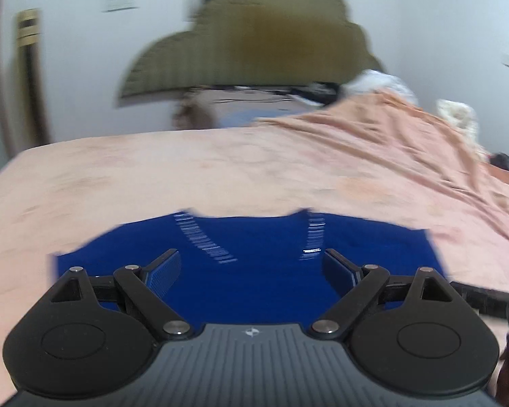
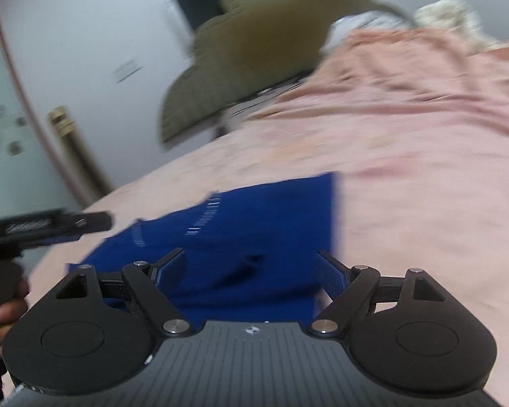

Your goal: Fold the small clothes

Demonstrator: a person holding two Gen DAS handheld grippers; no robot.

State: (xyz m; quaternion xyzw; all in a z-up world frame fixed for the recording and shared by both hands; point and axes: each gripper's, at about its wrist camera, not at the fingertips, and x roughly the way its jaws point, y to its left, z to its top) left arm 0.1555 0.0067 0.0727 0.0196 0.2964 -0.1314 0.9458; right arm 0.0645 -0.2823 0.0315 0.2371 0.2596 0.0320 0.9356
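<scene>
A small dark blue garment [image 1: 264,234] with white lettered stripes lies flat on a pink bedspread [image 1: 186,169]. My left gripper [image 1: 251,257] hovers over its near part, jaws wide open and nothing between the pads. My right gripper [image 2: 251,254] is also open, over the right portion of the blue garment [image 2: 271,210], near its right edge, and it grips no cloth. In the right wrist view the left gripper [image 2: 85,224] reaches in from the left, held by a hand [image 2: 3,315]. Both views are motion-blurred.
The pink bedspread [image 2: 424,186] is rumpled toward the far right. An olive cloud-shaped headboard [image 1: 264,44] stands against the white wall behind. White bedding [image 1: 380,81] and dark items lie at the bed's far end. The bed's left edge [image 1: 3,176] drops off.
</scene>
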